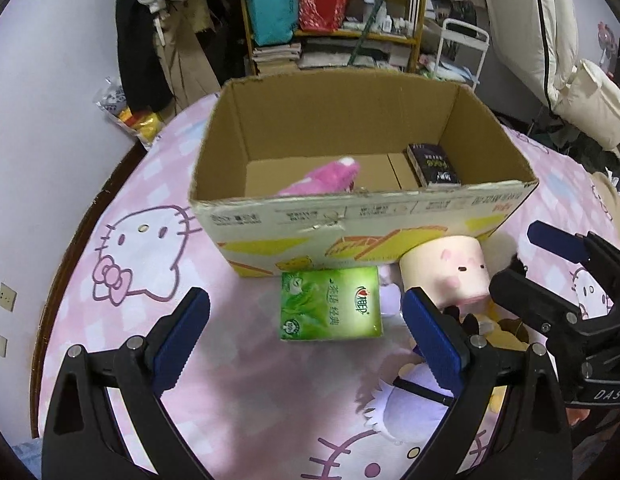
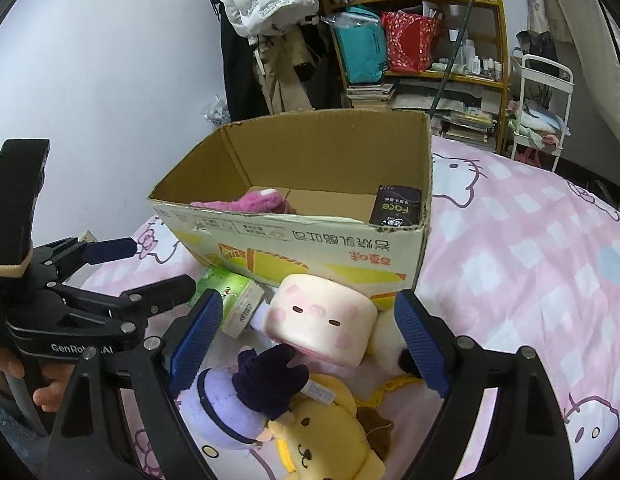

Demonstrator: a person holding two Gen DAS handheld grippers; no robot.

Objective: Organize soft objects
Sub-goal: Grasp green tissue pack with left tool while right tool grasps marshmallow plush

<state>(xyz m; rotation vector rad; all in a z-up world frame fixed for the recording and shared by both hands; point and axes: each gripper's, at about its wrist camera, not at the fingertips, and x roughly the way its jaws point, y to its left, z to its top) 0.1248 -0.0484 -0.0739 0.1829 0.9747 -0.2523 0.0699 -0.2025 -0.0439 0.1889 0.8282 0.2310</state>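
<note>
An open cardboard box [image 1: 390,220] [image 2: 301,240] stands on the bed. Inside lie a pink plush [image 1: 326,178] [image 2: 249,202] and a dark tissue pack [image 1: 434,166] [image 2: 396,206]. In front of the box lie a green tissue pack [image 1: 330,304] [image 2: 235,300], a pink pig-face plush block [image 1: 450,272] [image 2: 322,320], a purple plush [image 1: 410,404] [image 2: 233,404] and a yellow dog plush [image 2: 330,436]. My left gripper [image 1: 305,336] is open and empty above the green pack. My right gripper [image 2: 310,340] is open and empty, its jaws either side of the pig plush; it also shows in the left wrist view [image 1: 522,260].
The bed has a pink Hello Kitty sheet [image 1: 149,248] [image 2: 530,260]. Its left edge runs along a white wall [image 1: 49,120]. Behind stand a cluttered shelf [image 1: 334,12] [image 2: 422,40], hanging coats [image 2: 265,20] and a white cart [image 2: 542,112].
</note>
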